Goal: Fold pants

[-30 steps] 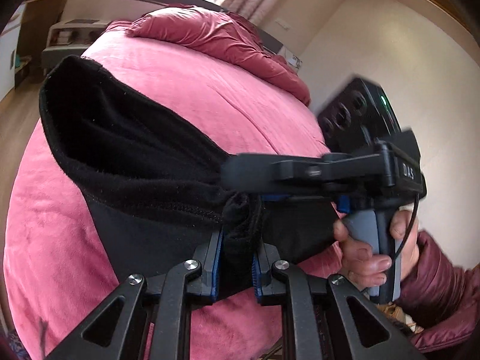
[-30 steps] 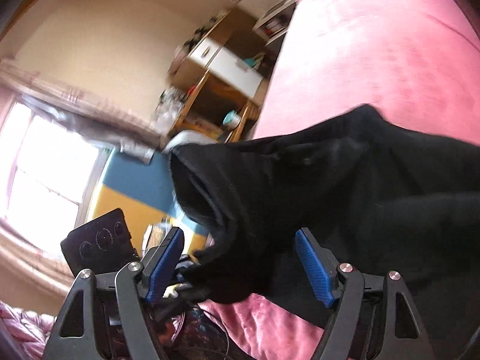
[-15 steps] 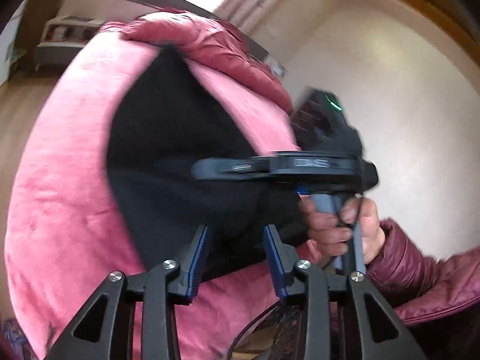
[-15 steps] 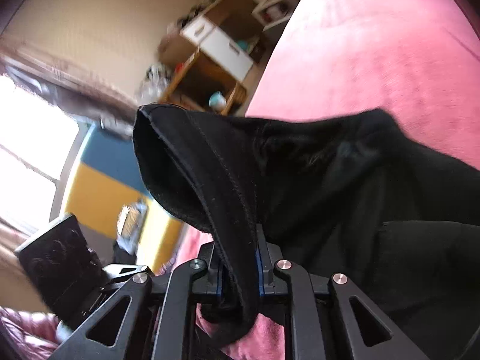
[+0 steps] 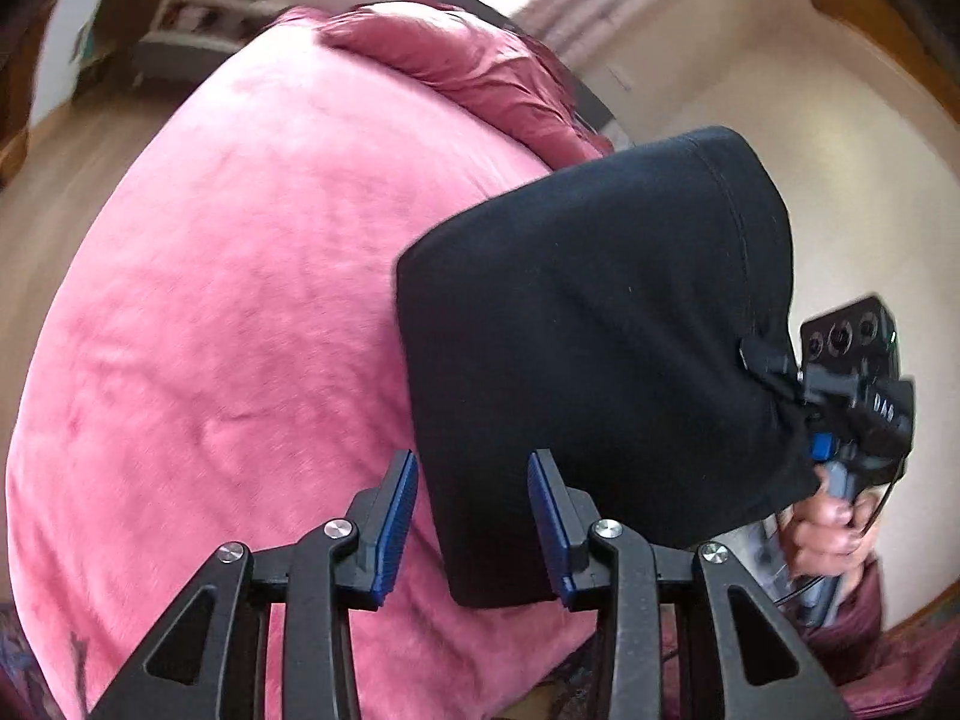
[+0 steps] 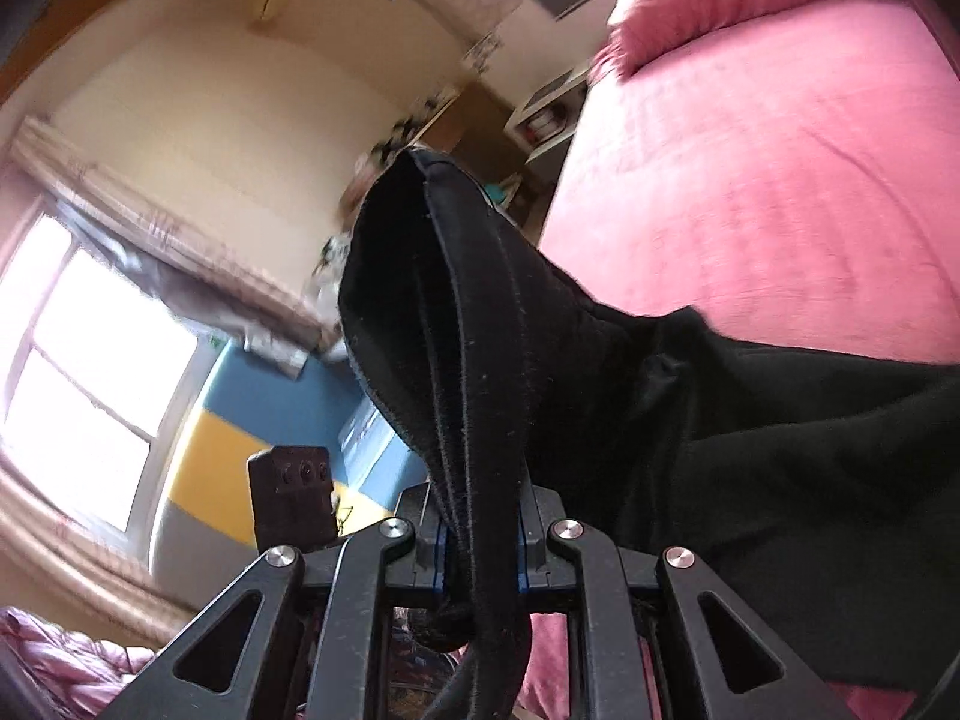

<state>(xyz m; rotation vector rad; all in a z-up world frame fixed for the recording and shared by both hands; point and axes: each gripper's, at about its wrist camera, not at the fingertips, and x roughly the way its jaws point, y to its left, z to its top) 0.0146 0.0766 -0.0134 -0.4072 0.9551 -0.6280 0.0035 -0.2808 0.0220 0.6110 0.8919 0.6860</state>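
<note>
One gripper is doing the holding here: our right gripper [image 6: 480, 546] is clamped tight on a bunched hem edge of the black pants [image 5: 594, 360], and we see that edge lifted clear while the rest of the cloth drapes down onto the pink bed [image 5: 228, 312], toward its near right edge. Our left gripper [image 5: 474, 516] stands partly parted, its blue pads either side of the lower left corner of the hanging fold but not pinching it, so that corner hangs free. We judge that we're mid-regrip, setting up a fold with only one corner secured. Next, we reckon, the left pads need to slide onto that loose corner and pinch it, level with the right grip, so we can carry both across the bed together without the fold sagging or twisting.
</note>
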